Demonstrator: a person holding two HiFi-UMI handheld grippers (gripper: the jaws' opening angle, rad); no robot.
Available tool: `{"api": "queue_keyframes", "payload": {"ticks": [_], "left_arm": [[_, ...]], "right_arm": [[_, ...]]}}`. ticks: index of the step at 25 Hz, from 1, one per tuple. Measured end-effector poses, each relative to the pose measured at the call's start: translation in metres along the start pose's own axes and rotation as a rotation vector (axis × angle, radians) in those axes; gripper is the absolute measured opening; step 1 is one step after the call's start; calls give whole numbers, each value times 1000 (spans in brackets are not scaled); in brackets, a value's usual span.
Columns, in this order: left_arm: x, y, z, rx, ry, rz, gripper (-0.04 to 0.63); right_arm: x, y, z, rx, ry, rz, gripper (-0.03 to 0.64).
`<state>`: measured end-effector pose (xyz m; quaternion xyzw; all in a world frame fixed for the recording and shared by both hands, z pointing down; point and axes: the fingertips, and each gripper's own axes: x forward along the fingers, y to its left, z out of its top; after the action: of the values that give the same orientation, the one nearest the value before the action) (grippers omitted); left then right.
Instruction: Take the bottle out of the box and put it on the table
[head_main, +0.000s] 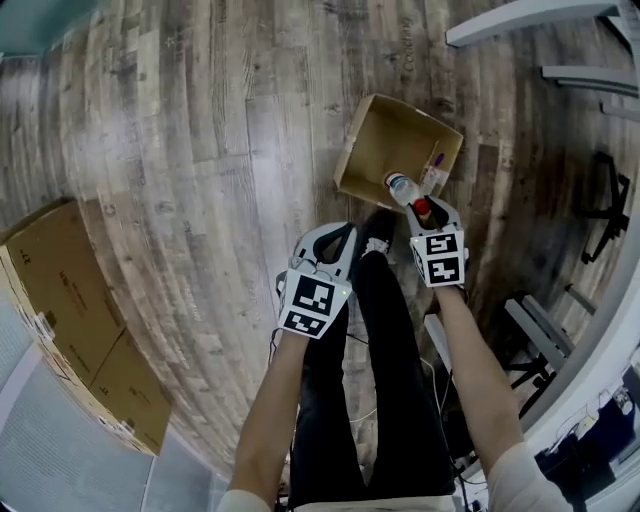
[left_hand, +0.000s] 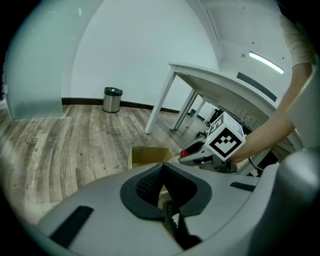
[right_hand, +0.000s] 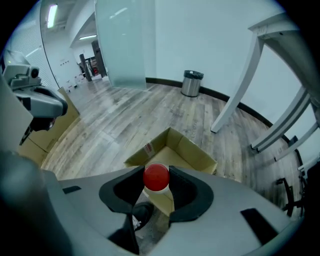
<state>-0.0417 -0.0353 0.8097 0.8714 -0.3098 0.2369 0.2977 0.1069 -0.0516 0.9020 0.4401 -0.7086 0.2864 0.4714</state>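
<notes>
The right gripper (right_hand: 157, 176) pinches the clear plastic bottle (head_main: 401, 187) just under its red cap (right_hand: 156, 178), above the box (head_main: 375, 140). The bottle looks light and slippery, so the neck seems the safest hold. The left gripper (left_hand: 161, 167) is closed and empty.

Grey-brown wood-plank floor (head_main: 200, 150) carrying everything. Open cardboard box (head_main: 372, 120) sitting on it at 1 o'clock in the head view. Large brown cartons (head_main: 70, 300) lying at 8 o'clock, well apart from that box. White table (head_main: 520, 18) standing at 1–2 o'clock, legs on the planks. Small metal bin (left_hand: 112, 99) on the floor just beside the far wall.
</notes>
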Motion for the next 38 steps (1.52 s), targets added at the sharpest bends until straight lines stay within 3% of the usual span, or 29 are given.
{"api": "queue_keyframes", "payload": {"ticks": [10, 20, 24, 29, 38], "left_arm": [[-38, -50, 22, 89, 44, -83, 14], [-86, -75, 69, 162, 23, -96, 14], [-93, -90, 103, 224, -2, -125, 14], [-109, -109, 144, 209, -24, -142, 14], [-153, -153, 208, 278, -52, -203, 14]], "right_arm": [[-89, -6, 24, 87, -66, -54, 181], [-176, -2, 50, 175, -157, -77, 181], [-207, -6, 64, 205, -213, -93, 181], [-265, -9, 88, 218, -261, -104, 181], [-372, -15, 113, 206, -321, -124, 181]]}}
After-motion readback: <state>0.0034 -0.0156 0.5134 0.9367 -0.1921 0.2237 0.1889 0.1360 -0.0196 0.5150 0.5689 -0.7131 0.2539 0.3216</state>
